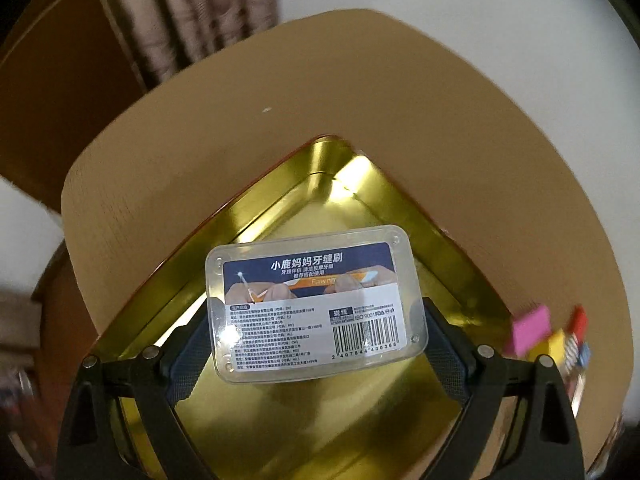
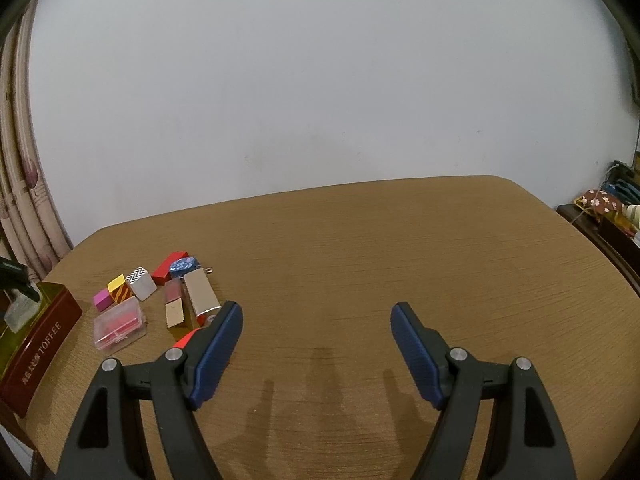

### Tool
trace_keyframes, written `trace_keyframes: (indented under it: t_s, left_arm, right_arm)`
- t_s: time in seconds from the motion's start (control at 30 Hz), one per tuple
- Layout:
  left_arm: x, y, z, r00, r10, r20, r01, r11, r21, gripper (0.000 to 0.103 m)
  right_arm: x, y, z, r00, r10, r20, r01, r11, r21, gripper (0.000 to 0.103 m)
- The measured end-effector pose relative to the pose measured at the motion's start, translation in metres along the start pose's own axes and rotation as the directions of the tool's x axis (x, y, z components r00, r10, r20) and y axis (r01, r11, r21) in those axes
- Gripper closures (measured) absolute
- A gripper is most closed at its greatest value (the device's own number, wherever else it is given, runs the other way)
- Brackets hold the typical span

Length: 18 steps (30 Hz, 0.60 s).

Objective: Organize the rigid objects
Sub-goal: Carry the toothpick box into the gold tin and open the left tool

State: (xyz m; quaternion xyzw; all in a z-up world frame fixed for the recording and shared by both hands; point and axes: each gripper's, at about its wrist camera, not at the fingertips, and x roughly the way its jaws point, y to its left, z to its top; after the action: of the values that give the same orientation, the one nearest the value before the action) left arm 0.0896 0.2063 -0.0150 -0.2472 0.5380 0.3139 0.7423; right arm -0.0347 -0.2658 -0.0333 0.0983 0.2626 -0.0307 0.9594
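— Blue pads (image 1: 444, 354) of the left gripper (image 1: 316, 344) clamp a clear plastic box (image 1: 316, 304) of interdental brushes, label up, over the gold inside of the tin (image 1: 224, 236).

— Placing step, then?

— I judge so; the box hangs above the tin's floor, whether touching I cannot tell. Next it needs lowering flat and releasing.

— And the other hand?

— Right gripper (image 2: 316, 344) hovers wide and empty over the table (image 2: 400, 260). Beside its left finger lie the coloured blocks (image 2: 128, 286), silver case (image 2: 202, 294) and pink-filled box (image 2: 120, 326), near the tin's red wall (image 2: 44, 344).
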Motion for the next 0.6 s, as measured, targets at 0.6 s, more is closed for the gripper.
trace_keyframes:
  t_s: [0.6]
  left_arm:
    - [0.029,-0.005,0.026,0.998,0.056,-0.007,-0.056,0.991,-0.118,0.009]
  right_arm:
    - [-0.001,-0.002,-0.001,0.999,0.040,-0.002,-0.040,0.999,-0.015,0.024]
